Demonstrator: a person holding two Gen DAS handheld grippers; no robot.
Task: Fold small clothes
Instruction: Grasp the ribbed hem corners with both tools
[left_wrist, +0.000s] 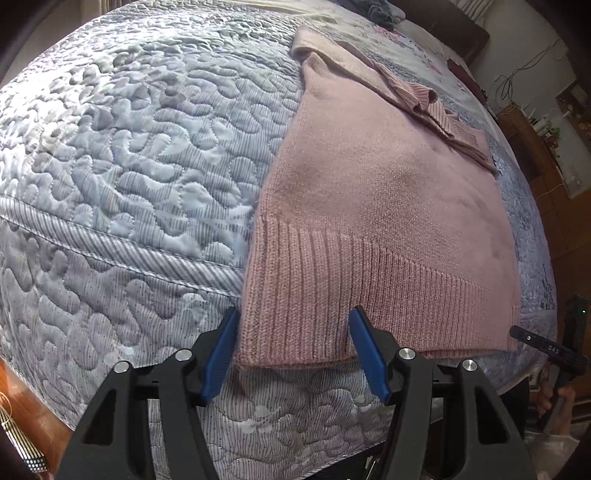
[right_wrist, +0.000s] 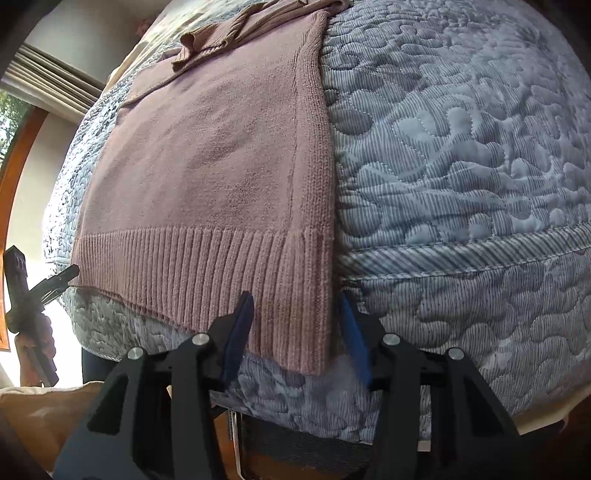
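At the bed's near edge (left_wrist: 110, 236), my left tool (left_wrist: 291, 321) and right tool (right_wrist: 295, 306) gape empty astride the sweater's (left_wrist: 369, 192) hem corners; its length runs away from me.

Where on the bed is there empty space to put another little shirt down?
The bare quilt left of the pink sweater is free, from its side edge out to the bed's edge. The quilt right of the sweater is free too. It is crowded at the ribbed hem, where both open grippers straddle the corners.
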